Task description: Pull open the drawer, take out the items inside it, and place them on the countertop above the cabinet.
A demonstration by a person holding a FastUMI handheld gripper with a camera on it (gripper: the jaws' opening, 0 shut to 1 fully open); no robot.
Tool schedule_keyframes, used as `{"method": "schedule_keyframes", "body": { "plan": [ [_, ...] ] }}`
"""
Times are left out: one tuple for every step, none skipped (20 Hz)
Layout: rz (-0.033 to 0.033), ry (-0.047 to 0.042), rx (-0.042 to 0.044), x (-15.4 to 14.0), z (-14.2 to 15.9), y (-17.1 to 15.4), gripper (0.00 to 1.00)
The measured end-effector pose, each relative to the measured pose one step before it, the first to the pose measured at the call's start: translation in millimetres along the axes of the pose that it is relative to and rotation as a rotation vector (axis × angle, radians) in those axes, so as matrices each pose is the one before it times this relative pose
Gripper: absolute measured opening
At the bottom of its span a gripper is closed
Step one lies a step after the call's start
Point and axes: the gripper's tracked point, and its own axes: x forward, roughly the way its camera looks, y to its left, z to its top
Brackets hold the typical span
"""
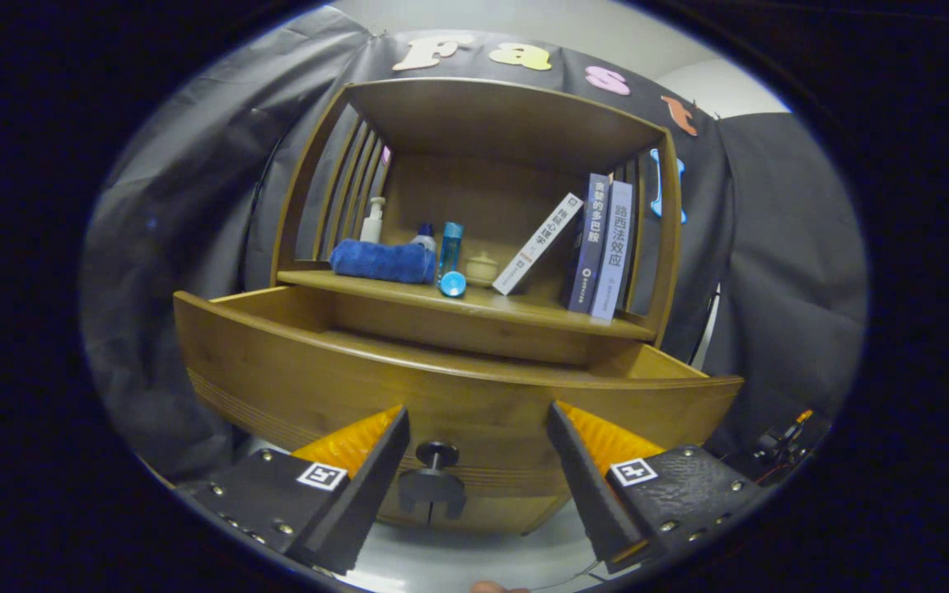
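gripper: fingers spread wide, gripping nothing, one each side of the knob, apart from it.
knob: dark, centred on the drawer front, between the fingers; placed to be pulled.
drawer: already drawn out from the cabinet; its inside is hidden behind the front panel, so the items cannot be told.
bench: the countertop above the drawer carries a blue towel, bottles and books; its front edge near the middle looks free for setting things down.
next, a judgement: lift over the front and reach in.

countertop | blue towel | bottles | jar | 3 books
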Motion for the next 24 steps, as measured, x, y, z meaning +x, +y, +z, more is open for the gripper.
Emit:
{"method": "schedule_keyframes", "body": {
  "plan": [
    [-0.00060, 0.02092, 0.00012, 3.65, -4.11, -0.42, 1.00],
    [0.00217, -0.01860, 0.01120, 2.21, 5.32, 0.25, 1.00],
    [0.00207, 0.01458, -0.00112, 3.09, -2.39, -0.05, 1.00],
    [0.00176, -0.00647, 0.00148, 4.92, 0.95, -0.21, 1.00],
    [0.00214, 0.00378, -0.00011, 4.16, 0.33, 0.08, 1.00],
    [0.00139, -0.00176, 0.00227, 5.08, -0.11, -0.44, 1.00],
    [-0.00029, 0.00357, -0.00027, 5.59, 1.07, 0.26, 1.00],
    [-0.00388, 0.00511, -0.00355, 6.72, -0.46, 0.82, 1.00],
    [-0.00225, 0.00155, 0.00179, 6.98, 1.34, 0.08, 1.00],
    [-0.00103, 0.00202, 0.00137, 7.11, 0.64, 2.34, 1.00],
    [-0.00239, -0.00108, 0.00212, 5.82, 0.63, 1.26, 1.00],
    [-0.00298, 0.00010, 0.00056, 6.32, 0.36, -0.38, 1.00],
    [-0.00104, -0.00274, -0.00171, 5.84, 0.87, 0.33, 1.00],
    [0.00076, -0.00058, -0.00114, 5.82, 0.56, 0.89, 1.00],
    [0.00165, -0.00011, 0.00039, 6.43, 0.32, 0.09, 1.00],
    [0.00131, 0.00224, 0.00062, 4.84, 0.12, 0.35, 1.00],
    [0.00099, 0.00175, 0.00047, 5.37, 1.11, 0.10, 1.00],
    [-0.00118, 0.00253, -0.00129, 5.78, 0.00, 0.63, 1.00],
    [-0.00202, -0.00064, 0.00005, 4.53, 0.93, 0.04, 1.00],
    [-0.00147, 0.00220, 0.00184, 6.35, 0.24, 1.23, 1.00],
    [-0.00047, 0.00039, 0.00529, 5.21, 0.42, 0.58, 1.00],
    [-0.00169, 0.00496, 0.00921, 5.57, -0.63, 0.92, 1.00],
    [-0.00170, 0.00335, 0.00997, 4.64, 0.20, 0.83, 0.99],
    [-0.00124, 0.00821, 0.01006, 4.79, -0.32, 0.26, 0.99]
  ]
}}
